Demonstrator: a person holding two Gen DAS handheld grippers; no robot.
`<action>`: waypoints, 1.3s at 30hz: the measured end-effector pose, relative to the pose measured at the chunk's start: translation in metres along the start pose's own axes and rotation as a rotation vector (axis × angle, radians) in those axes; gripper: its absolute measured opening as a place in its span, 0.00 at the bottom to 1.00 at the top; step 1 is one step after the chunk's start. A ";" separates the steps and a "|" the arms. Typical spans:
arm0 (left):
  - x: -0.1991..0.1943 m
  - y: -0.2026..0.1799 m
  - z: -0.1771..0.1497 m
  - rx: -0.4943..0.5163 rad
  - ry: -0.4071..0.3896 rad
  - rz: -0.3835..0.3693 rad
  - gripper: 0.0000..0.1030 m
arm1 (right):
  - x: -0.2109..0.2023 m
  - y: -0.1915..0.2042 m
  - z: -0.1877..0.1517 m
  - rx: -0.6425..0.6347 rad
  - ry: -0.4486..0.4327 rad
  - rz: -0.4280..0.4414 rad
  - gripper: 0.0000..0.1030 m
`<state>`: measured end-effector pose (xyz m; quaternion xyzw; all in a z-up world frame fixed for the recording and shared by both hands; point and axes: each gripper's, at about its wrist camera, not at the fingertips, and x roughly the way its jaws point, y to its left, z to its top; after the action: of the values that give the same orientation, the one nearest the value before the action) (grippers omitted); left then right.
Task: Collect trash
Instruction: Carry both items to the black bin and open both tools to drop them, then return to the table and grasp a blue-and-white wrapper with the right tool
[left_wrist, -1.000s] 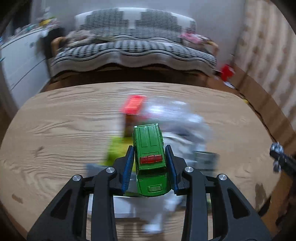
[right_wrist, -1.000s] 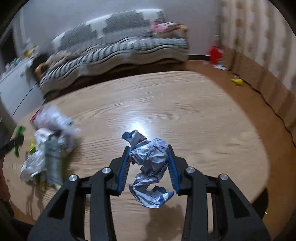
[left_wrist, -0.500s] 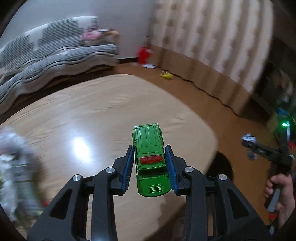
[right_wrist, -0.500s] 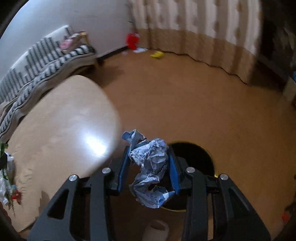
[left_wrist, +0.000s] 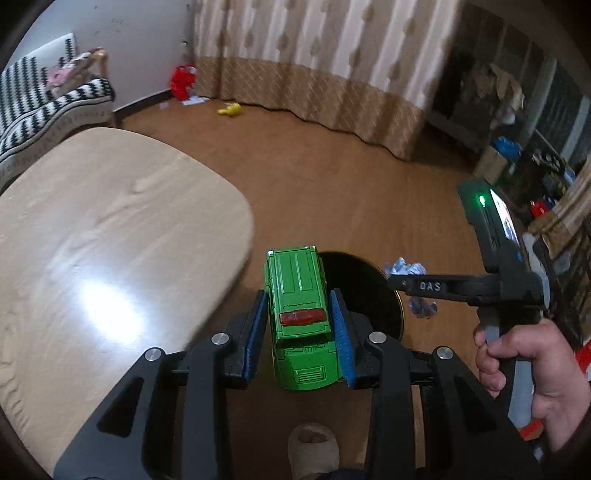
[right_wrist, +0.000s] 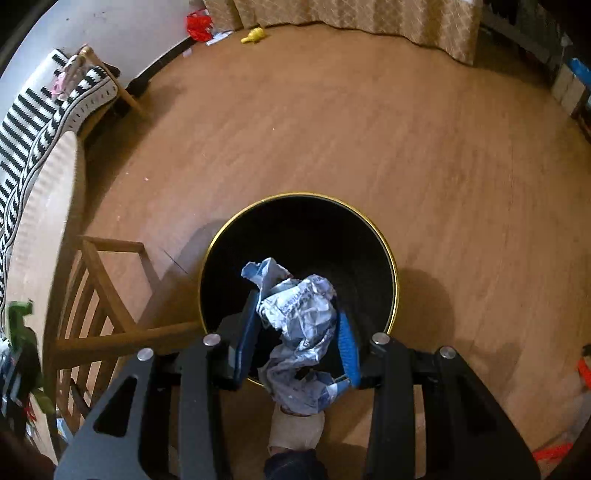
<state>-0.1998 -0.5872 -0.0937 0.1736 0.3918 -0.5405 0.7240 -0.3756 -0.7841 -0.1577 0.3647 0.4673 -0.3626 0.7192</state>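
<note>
My left gripper (left_wrist: 299, 332) is shut on a green toy car (left_wrist: 298, 306) and holds it just past the table edge, near the black bin (left_wrist: 364, 295). My right gripper (right_wrist: 297, 332) is shut on a crumpled blue-and-white paper wad (right_wrist: 299, 317) and holds it right above the open mouth of the black, gold-rimmed bin (right_wrist: 299, 236) on the floor. The right gripper also shows from the side in the left wrist view (left_wrist: 410, 286), with the wad (left_wrist: 404, 266) in it, at the bin's right rim.
The light wooden table (left_wrist: 92, 236) lies to the left, with a wooden chair (right_wrist: 96, 317) beside the bin. A striped sofa (right_wrist: 33, 122) stands at the far left. My slippered foot (left_wrist: 312, 446) is below the grippers. Small toys lie on the brown floor near the curtain (left_wrist: 332, 85).
Both grippers have swung right, from over the table to the bin on the floor. The right gripper with the wad is now over the bin's mouth. Both loads stay held.
</note>
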 end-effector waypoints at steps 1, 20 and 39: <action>0.004 -0.001 0.000 0.004 0.006 -0.004 0.33 | 0.000 -0.004 -0.002 0.001 0.001 -0.001 0.38; 0.083 -0.035 0.002 0.095 0.105 -0.105 0.33 | -0.009 -0.006 0.017 0.127 -0.061 0.002 0.71; 0.074 -0.030 0.006 0.097 0.050 -0.104 0.81 | -0.059 -0.015 0.012 0.234 -0.175 0.058 0.73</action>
<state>-0.2168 -0.6499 -0.1409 0.2013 0.3917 -0.5914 0.6755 -0.4017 -0.7912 -0.1016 0.4262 0.3468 -0.4241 0.7198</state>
